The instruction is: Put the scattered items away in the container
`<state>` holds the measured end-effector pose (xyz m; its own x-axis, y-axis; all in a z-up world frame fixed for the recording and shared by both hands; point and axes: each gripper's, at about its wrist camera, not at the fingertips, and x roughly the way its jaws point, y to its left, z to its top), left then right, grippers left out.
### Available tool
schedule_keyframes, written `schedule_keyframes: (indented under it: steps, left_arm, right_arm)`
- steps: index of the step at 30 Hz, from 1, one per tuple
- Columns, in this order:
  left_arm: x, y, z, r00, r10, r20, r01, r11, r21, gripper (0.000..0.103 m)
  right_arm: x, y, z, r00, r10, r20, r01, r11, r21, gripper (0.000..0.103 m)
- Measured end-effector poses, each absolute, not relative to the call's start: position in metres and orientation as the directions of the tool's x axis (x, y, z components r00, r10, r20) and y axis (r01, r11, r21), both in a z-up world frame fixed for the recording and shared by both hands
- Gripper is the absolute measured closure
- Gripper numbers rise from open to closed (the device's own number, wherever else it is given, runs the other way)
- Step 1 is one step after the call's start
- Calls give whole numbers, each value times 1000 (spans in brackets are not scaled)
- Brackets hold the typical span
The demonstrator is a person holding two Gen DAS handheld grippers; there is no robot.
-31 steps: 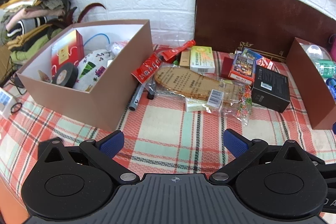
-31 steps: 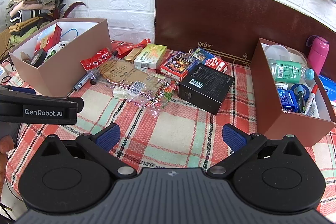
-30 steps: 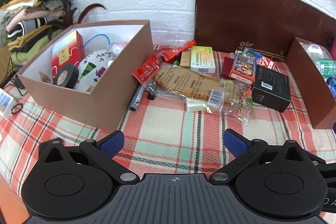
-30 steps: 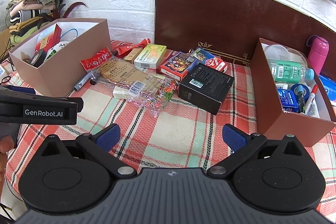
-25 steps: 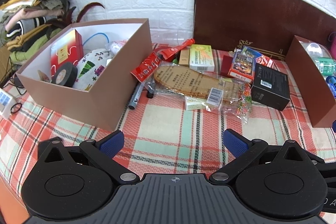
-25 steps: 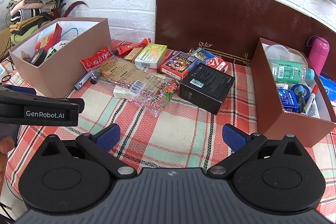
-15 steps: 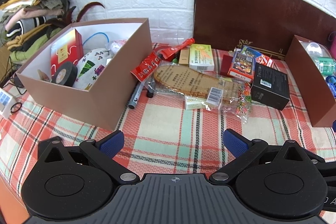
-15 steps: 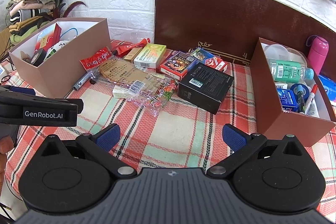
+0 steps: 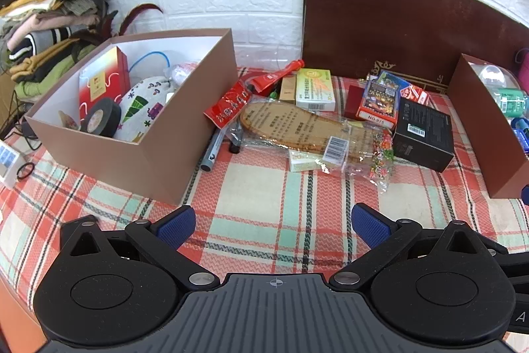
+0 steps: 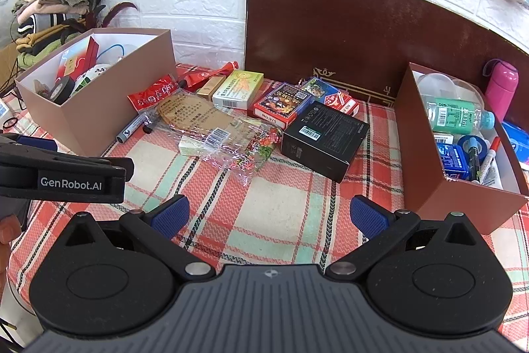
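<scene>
Scattered items lie mid-table on the plaid cloth: a bagged insole (image 9: 297, 129), a black box (image 9: 423, 134), a card box (image 9: 378, 103), a green-white box (image 9: 314, 85), a red sachet (image 9: 228, 105) and a grey marker (image 9: 213, 149). A brown box (image 9: 148, 154) on the left holds tape and a red box. Another brown box (image 10: 439, 154) on the right holds a bottle and pens. My left gripper (image 9: 271, 225) is open and empty above the cloth. My right gripper (image 10: 269, 215) is open and empty, short of the black box (image 10: 325, 134).
A dark wooden headboard (image 10: 363, 32) stands behind the items against a white brick wall. Folded clothes (image 9: 39, 5) pile up at the far left. A pink bottle (image 10: 501, 85) stands behind the right box. The left gripper's body (image 10: 66, 176) shows in the right wrist view.
Both grippers stay open and nearly still; the views shift only slightly. No item has moved.
</scene>
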<state>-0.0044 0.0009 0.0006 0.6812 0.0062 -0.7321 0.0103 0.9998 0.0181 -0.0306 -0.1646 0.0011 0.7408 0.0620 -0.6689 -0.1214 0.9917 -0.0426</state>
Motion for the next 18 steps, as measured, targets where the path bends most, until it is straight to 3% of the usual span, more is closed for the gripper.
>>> schedule_keyframes:
  steps: [18]
  left_arm:
    - [-5, 1, 0, 677, 1, -736, 13, 1000, 13, 0]
  right_arm:
    - [-30, -162, 3, 734, 59, -676, -123, 991, -47, 0]
